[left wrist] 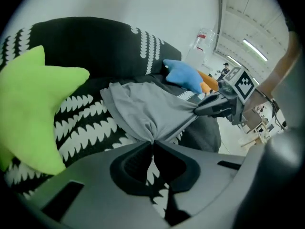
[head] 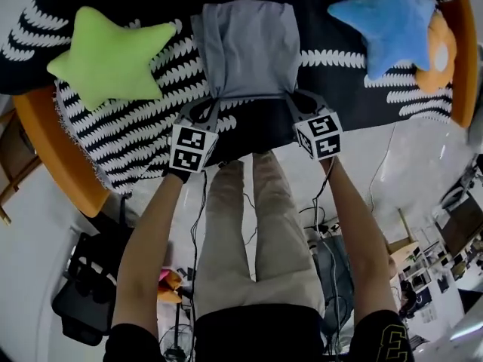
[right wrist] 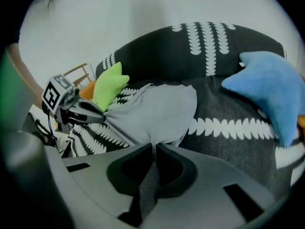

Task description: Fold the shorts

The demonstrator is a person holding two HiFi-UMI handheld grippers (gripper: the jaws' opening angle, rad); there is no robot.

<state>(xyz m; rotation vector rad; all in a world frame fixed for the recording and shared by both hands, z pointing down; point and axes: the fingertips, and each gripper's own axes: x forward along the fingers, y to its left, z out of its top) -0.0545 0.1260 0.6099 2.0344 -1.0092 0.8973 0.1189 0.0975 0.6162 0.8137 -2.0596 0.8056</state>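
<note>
The grey shorts (head: 245, 47) lie spread on a black-and-white patterned blanket (head: 136, 123), their near edge stretched taut between my two grippers. My left gripper (head: 216, 99) is shut on the near left corner of the shorts (left wrist: 143, 111), where the cloth bunches into the closed jaws (left wrist: 153, 142). My right gripper (head: 287, 96) is shut on the near right corner of the shorts (right wrist: 155, 109), with the fabric gathered at its jaw tips (right wrist: 154, 144). Each gripper shows in the other's view, pinching the cloth: the right one (left wrist: 198, 109) and the left one (right wrist: 104, 117).
A green star cushion (head: 109, 59) lies left of the shorts and a blue star cushion (head: 392, 21) to the right, with an orange one (head: 441, 51) behind it. The blanket covers an orange-edged couch (head: 53, 153). Cables and gear crowd the floor (head: 324, 232) near my legs.
</note>
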